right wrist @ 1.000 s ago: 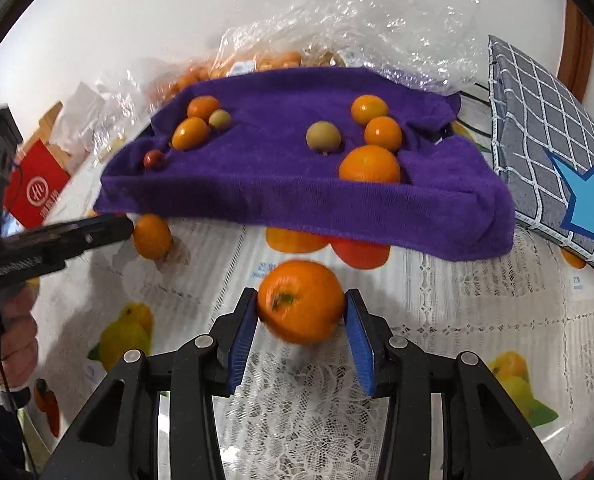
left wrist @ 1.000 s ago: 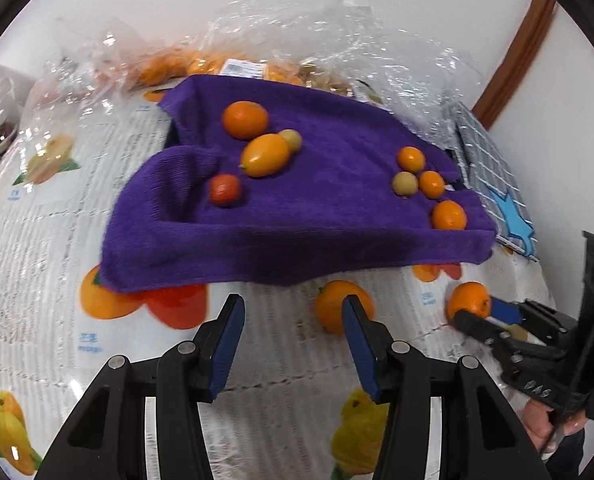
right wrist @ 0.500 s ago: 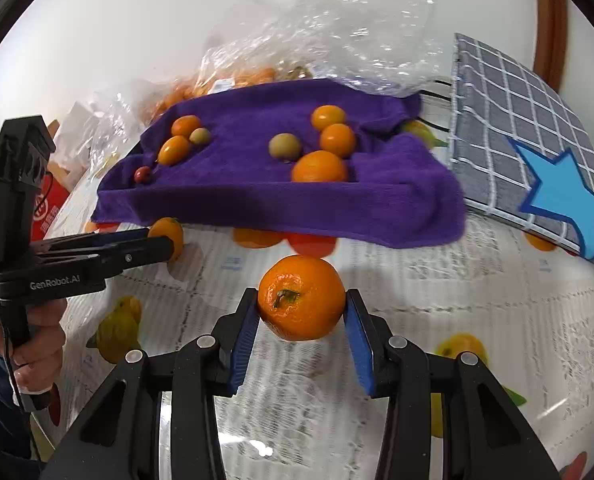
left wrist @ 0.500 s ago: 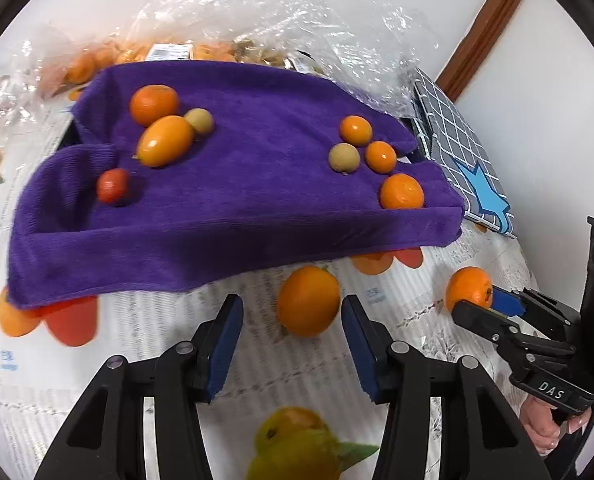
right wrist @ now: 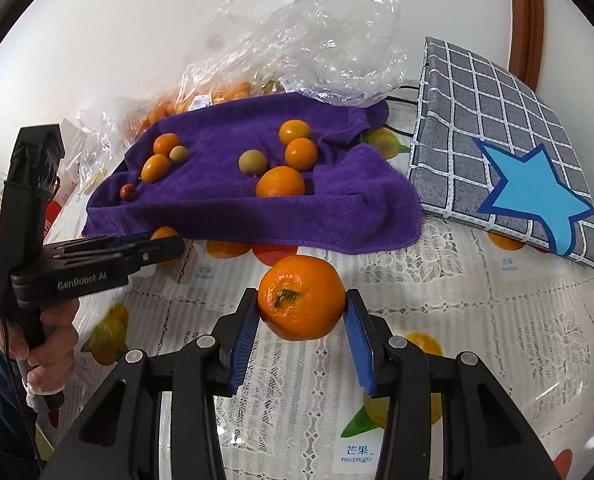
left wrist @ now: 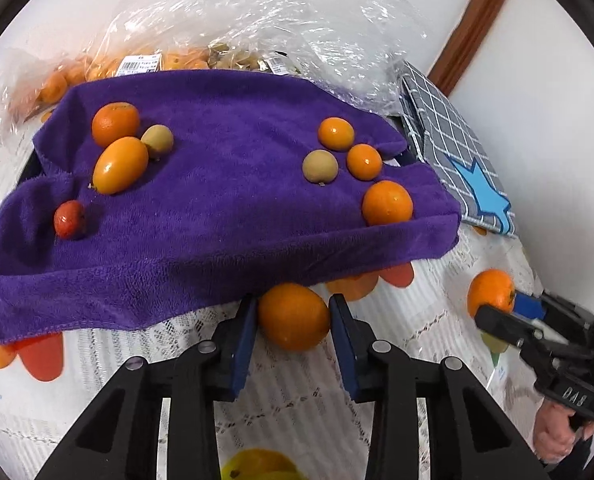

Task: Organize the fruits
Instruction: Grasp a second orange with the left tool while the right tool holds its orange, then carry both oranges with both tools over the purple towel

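A purple towel [left wrist: 225, 216] lies on the table with several small fruits on it, in two clusters at left and right. It also shows in the right wrist view [right wrist: 237, 204]. My left gripper [left wrist: 291, 332] is open around an orange [left wrist: 293, 316] resting on the tablecloth at the towel's front edge; a small gap shows at the right pad. My right gripper [right wrist: 301, 312] is shut on a second orange [right wrist: 301, 298] and holds it above the table. That orange also shows in the left wrist view [left wrist: 491, 292].
Clear plastic bags [left wrist: 257, 24] with more fruit lie behind the towel. A grey checked cushion with a blue star [right wrist: 509, 152] lies at the right. The tablecloth [right wrist: 477, 320] has printed fruit pictures. A white wall stands behind.
My left gripper has moved forward so the orange on the table now sits between its fingers. My right gripper has lifted its orange and moved toward the towel.
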The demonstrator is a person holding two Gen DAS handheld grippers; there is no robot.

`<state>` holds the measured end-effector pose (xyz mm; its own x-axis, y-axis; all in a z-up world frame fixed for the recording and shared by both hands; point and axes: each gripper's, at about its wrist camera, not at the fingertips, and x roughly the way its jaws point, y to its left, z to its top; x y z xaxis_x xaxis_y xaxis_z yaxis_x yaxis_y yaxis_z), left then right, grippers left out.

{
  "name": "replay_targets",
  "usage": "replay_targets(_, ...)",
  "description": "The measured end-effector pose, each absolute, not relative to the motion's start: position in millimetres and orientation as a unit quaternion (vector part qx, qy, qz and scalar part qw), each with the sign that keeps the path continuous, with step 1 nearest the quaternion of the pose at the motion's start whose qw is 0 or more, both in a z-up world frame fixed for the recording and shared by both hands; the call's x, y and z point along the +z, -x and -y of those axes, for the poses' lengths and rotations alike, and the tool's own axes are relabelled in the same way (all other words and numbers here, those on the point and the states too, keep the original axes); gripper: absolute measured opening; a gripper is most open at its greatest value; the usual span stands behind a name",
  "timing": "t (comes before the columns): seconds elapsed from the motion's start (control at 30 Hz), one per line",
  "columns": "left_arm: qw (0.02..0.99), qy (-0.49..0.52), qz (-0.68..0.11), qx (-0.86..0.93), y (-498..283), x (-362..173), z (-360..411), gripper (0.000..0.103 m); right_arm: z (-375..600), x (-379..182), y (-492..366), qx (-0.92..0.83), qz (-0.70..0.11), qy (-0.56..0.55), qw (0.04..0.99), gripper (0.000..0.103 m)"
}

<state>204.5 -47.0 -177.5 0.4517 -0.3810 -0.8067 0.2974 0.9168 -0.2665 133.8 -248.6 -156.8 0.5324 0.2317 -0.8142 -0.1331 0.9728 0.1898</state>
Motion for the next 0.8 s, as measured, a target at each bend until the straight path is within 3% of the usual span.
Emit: replay_targets(0.8, 0.884, 0.115, -0.440, -0.109, -211, -119, -69, 0.034, 208, -114, -194, 0.145, -0.426, -0.032, 0.893, 0.043)
